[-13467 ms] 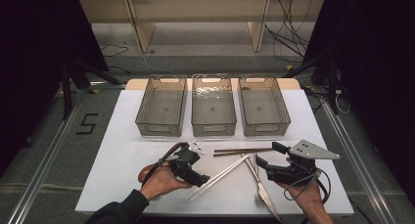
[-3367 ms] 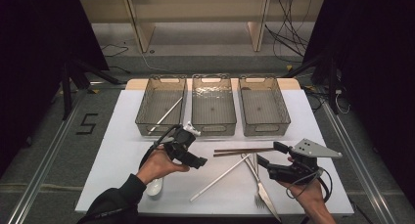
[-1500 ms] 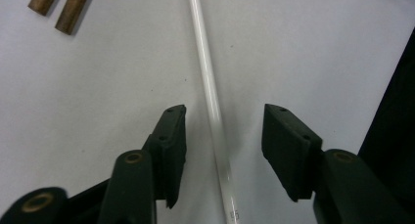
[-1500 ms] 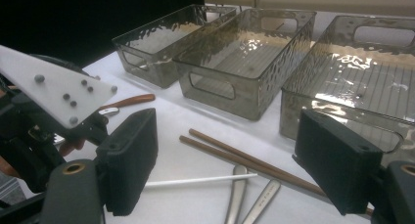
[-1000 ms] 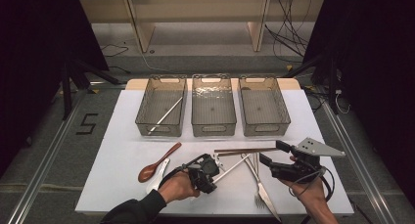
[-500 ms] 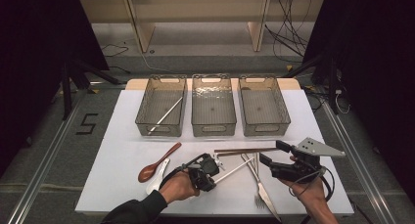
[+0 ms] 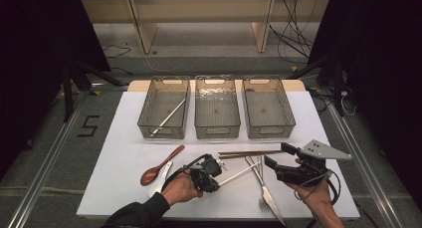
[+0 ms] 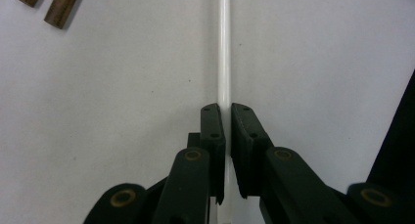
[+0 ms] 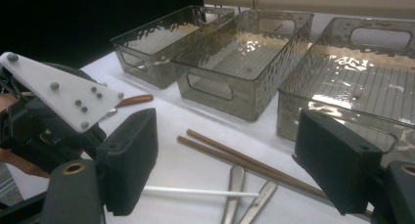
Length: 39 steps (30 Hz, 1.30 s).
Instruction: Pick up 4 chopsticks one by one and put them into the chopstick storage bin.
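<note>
One white chopstick point(image 8: 224, 48) lies flat on the white table point(image 7: 124, 163), near the front edge, and the left gripper point(image 7: 211, 172) has just closed its jaws on it. In the left gripper view the two black jaws pinch the thin stick from both sides. It has not been lifted yet.

Just beyond it lie two brown chopsticks point(image 7: 249, 153), and to the right a fork point(image 7: 263, 188) and another piece of metal cutlery. To the left are a brown spoon point(image 7: 160, 159) and a white spoon point(image 7: 160, 179). The right gripper point(image 7: 278, 163) waits with its jaws wide apart, holding nothing.

Three clear bins stand at the far side. The left bin point(image 7: 164, 108) already has one white chopstick inside; the middle bin point(image 7: 217, 107) and right bin point(image 7: 267, 107) look empty. So most of the sorting is left.

The left hand hides the white spoon's handle.
</note>
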{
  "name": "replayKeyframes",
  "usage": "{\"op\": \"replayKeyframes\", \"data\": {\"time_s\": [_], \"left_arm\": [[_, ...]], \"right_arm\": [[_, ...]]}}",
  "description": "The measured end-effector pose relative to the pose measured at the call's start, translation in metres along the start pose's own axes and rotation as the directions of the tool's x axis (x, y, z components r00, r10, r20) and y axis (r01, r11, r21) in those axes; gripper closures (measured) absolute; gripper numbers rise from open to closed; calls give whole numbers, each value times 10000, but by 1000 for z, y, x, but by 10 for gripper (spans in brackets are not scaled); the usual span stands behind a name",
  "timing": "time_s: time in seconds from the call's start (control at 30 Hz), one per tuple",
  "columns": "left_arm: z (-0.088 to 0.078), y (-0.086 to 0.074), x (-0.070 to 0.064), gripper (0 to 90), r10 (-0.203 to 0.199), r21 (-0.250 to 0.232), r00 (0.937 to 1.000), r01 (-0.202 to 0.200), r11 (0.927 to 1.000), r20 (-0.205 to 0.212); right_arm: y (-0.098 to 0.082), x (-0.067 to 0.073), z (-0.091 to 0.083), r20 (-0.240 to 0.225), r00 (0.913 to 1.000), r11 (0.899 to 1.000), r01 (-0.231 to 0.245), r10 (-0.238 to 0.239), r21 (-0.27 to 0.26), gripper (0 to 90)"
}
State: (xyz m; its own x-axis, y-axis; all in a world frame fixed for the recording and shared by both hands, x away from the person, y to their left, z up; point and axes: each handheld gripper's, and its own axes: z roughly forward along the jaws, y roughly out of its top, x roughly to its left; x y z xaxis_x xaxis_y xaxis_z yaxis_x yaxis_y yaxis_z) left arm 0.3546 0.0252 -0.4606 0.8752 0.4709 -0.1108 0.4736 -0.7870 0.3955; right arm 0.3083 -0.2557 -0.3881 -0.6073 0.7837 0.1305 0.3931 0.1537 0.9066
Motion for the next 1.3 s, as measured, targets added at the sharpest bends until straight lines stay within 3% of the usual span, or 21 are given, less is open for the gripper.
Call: {"op": "replayKeyframes", "data": {"time_s": [0.47,1.0,1.3], "left_arm": [[-28,0,17,839,-202,-912,9998,207,9956,55],[-63,-2,39,839,-881,-2114,9961,868,9735,32],[-73,-5,46,839,-1040,-2295,9946,1001,9681,-47]], "right_arm": [[0,0,0,35,10000,10000,11,-11,1,249],[0,0,-1,59,10000,10000,44,-44,0,249],[0,0,-1,92,9999,10000,71,-71,16,249]]}}
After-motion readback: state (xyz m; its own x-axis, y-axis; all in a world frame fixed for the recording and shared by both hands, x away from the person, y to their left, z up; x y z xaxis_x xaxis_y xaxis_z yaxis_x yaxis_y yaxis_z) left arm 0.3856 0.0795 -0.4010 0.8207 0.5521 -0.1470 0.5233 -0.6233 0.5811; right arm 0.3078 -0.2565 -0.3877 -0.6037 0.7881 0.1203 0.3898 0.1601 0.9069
